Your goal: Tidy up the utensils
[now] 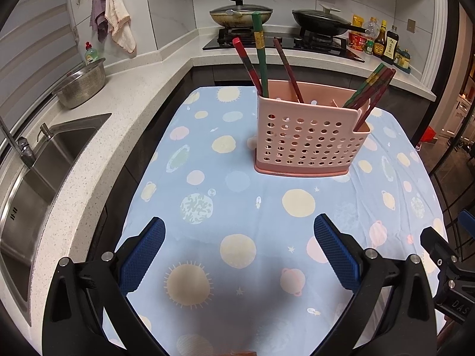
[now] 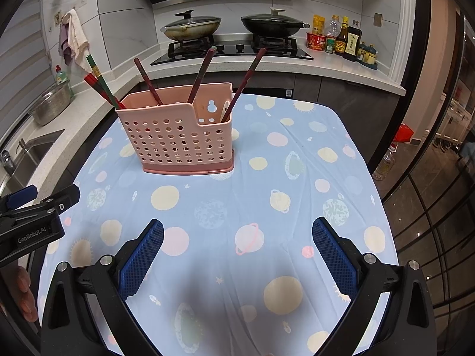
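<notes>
Your left gripper (image 1: 239, 246) and right gripper (image 2: 237, 247) both hover with blue ribbed pads spread wide, holding nothing, above the pale blue planet-print tablecloth (image 1: 237, 207). The pink perforated plastic utensil holder (image 1: 308, 139) stands upright at centre frame in the left view and centre left in the right view, red and green chopsticks (image 1: 259, 56) leaning out of its compartments; how many sit in each compartment is hard to make out. "GenRobot.AI" reads on the left gripper's black body at the left edge of the right view, while only "DAS" shows at the lower right of the left view, cut off. Labels on the sauce bottles (image 2: 346, 40) by the gas hob (image 2: 234, 49) are too small to read.
</notes>
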### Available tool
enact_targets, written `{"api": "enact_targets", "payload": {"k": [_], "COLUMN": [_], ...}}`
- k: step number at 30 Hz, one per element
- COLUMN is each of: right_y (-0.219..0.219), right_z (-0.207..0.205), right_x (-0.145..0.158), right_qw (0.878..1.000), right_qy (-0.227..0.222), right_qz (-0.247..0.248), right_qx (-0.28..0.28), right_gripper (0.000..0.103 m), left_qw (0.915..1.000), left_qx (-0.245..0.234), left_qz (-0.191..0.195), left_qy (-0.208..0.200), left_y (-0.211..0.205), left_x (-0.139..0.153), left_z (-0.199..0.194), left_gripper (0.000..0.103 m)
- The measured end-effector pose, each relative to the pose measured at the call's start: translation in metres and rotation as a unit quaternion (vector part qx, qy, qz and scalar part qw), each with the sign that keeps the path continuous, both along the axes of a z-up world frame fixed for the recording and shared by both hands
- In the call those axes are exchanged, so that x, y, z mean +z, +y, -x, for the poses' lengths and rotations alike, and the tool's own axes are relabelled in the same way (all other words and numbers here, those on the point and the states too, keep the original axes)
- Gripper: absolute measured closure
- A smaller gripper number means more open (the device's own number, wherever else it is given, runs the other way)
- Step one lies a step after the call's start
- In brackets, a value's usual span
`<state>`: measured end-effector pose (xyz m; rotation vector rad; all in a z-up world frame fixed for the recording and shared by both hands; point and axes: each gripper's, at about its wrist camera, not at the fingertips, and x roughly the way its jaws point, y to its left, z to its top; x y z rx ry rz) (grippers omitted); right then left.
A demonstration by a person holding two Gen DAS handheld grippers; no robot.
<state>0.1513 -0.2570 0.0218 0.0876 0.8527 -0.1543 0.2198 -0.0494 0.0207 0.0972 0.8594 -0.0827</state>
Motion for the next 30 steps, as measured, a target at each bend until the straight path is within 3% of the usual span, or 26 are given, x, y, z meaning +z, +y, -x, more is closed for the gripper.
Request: {"api": "enact_targets", "payload": {"k": [30], "right_y": [-0.0036], "right_z": [0.0001], "right_x": [-0.0006], "right_qw": [1.000], "right_qy": [0.005], "right_qz": [0.001], "right_qx": [-0.004], "right_gripper": [0.007], "left_qw": [0.9999], "left_qx": [-0.001], "left_qz": [-0.006], "left_qy": [-0.013], "left_y": [-0.0014], "left_x": [0.0042], "left_z": [0.0018], "left_gripper": [0.007]}}
